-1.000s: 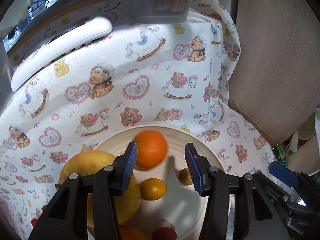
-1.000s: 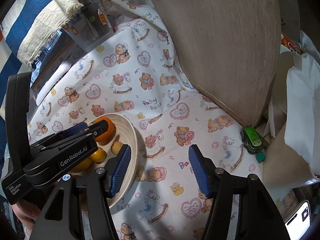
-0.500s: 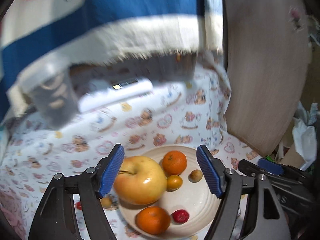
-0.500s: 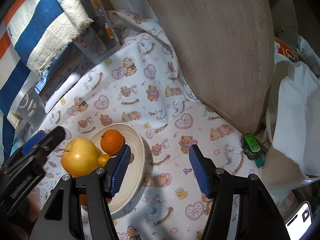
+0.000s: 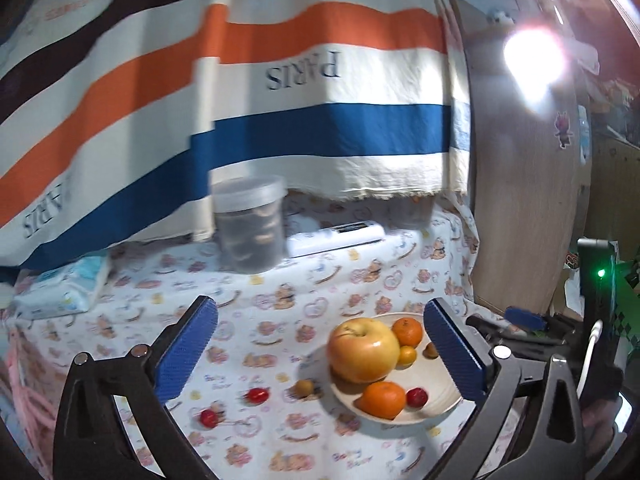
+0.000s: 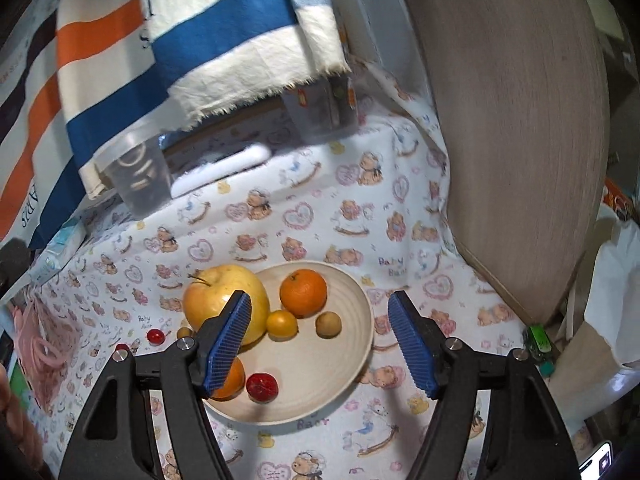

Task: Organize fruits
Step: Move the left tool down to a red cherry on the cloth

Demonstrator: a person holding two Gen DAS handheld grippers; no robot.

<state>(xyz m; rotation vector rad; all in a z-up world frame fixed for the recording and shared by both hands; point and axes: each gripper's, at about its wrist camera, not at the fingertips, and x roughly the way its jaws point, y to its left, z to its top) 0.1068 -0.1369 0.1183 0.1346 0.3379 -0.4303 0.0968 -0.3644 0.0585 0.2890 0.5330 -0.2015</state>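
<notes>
Here, left gripper [image 5: 320,350] raised above the bear-printed tablecloth [image 5: 280,292], blue-padded jaws wide apart and clamped on nothing. Round cream ceramic plate [image 5: 432,408] low in the gap, hard against the right-hand jaw, which covers its far edge. On that plate: large yellow-red apple [image 5: 363,350] nearest the gap's middle, small orange mandarin [image 5: 407,330] behind it, second orange mandarin [image 5: 381,399] in front, tiny yellow-orange kumquat-like fruit [image 5: 407,355] and small brown round fruit [image 5: 430,350] close beside the right-hand jaw, and small red cherry-like fruit [image 5: 417,397] at the plate's near side. Off the plate, on the cloth between the jaws: small tan round fruit [image 5: 304,387] just beside the plate rim, then red cherry tomato [image 5: 257,395] and second red cherry tomato [image 5: 209,418], nearer the left-hand jaw.

Right gripper [image 6: 320,338] likewise spread open, holding nothing, hovering directly over the same plate [image 6: 352,364]. Left-hand jaw overlapping the apple [image 6: 218,300] and the nearer mandarin [image 6: 236,380]; kumquat-like fruit [image 6: 282,322], brown fruit [image 6: 328,324] and farther mandarin [image 6: 303,293] inside the gap, toward its far end; red fruit [image 6: 262,387] just below the left-hand jaw tip. Loose red tomatoes [image 6: 155,336] and tan fruit [image 6: 183,333] out beyond the left-hand jaw, on the cloth.
</notes>
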